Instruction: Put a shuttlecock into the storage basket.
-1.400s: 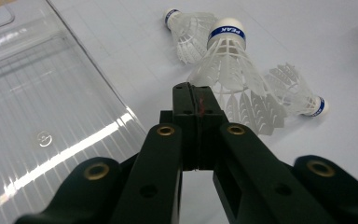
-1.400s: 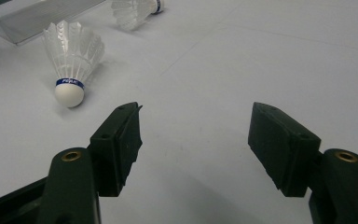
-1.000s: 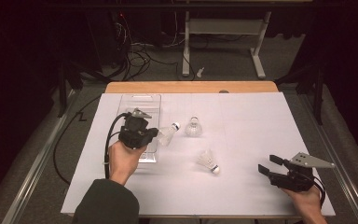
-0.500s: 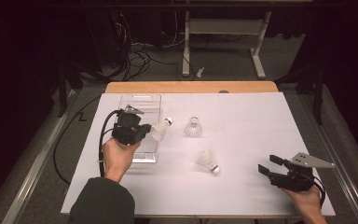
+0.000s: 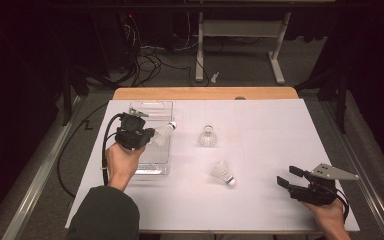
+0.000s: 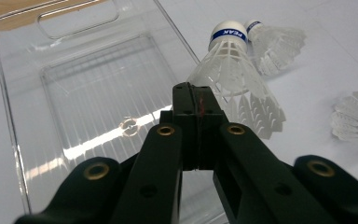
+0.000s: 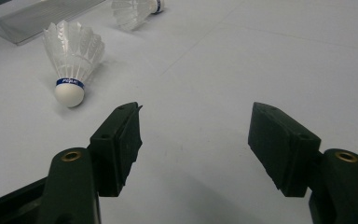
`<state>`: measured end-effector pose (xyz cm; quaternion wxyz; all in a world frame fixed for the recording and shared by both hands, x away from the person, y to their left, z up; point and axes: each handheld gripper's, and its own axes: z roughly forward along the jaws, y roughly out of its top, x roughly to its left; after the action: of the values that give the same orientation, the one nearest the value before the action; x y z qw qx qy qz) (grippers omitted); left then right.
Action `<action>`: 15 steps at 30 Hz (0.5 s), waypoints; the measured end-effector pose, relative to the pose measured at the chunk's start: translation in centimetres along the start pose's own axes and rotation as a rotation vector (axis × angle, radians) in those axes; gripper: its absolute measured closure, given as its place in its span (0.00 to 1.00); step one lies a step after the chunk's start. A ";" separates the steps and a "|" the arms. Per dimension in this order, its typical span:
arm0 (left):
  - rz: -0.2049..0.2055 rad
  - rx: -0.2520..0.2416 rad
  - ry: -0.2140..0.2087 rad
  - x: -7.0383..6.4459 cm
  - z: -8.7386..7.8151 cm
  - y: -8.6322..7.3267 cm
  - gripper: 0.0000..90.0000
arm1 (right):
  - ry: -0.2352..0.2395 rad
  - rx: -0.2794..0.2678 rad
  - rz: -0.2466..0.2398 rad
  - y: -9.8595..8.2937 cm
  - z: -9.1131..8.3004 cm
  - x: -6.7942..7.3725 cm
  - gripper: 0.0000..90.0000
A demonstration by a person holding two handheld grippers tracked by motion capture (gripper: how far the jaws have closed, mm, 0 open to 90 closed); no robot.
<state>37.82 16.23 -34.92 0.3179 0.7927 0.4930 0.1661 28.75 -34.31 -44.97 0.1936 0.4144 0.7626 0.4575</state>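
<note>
The desk point(image 5: 260, 125), under its white cover, lies beneath both claws. The clear plastic tray point(image 5: 150, 107) sits directly under and ahead of the left claw point(image 5: 147, 136), empty as far as its bare ribbed floor point(image 6: 98, 93) shows in the left gripper view. The left claw point(image 6: 196, 109) is clamped tight, its jaws pressed together on the edge of the feather skirt of a shuttlecock point(image 6: 233, 79), which is carried just past the claw tips with its cork nose pointing away, roughly above the tray's near-right wall. The right claw point(image 5: 294, 179) rests low on the desk well off to the other side, its jaws spread wide with nothing between them point(image 7: 196, 144). A second shuttlecock point(image 5: 207, 136) stands on its skirt beyond the held one, and a third shuttlecock point(image 5: 224, 173) lies on its side between the two claws, ahead and to the left of the right claw point(image 7: 72, 60). The shuttlecock is likely feather-light, with a thin springy skirt that crushes or bends if squeezed hard, and a firm rounded cork that could slip from flat pads; a gentle pinch on the skirt rim, or around the stiffer neck just behind the cork, seems the safest hold.
</note>
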 end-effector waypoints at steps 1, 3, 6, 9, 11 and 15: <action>-0.003 0.001 0.004 0.1 0.1 0.0 1.00 | 0.000 -0.001 0.000 0.0 0.0 0.0 0.39; -0.011 0.002 0.012 0.4 0.3 0.1 1.00 | -0.001 -0.002 0.001 0.0 0.0 0.0 0.39; -0.027 0.006 0.014 0.8 0.7 0.2 1.00 | 0.000 -0.001 0.001 0.0 0.0 0.0 0.39; -0.030 0.011 0.029 1.0 1.1 0.2 1.00 | 0.000 -0.002 0.001 0.0 0.0 0.0 0.39; -0.032 0.017 0.040 1.2 1.3 0.3 1.00 | 0.001 -0.003 0.001 0.0 0.0 0.0 0.39; -0.047 0.025 0.058 1.7 1.9 0.4 1.00 | 0.001 -0.007 0.002 0.0 -0.1 0.0 0.39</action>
<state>39.92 16.93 -36.16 0.2974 0.7797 0.5224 0.1751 28.71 -34.36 -44.94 0.1940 0.4141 0.7608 0.4605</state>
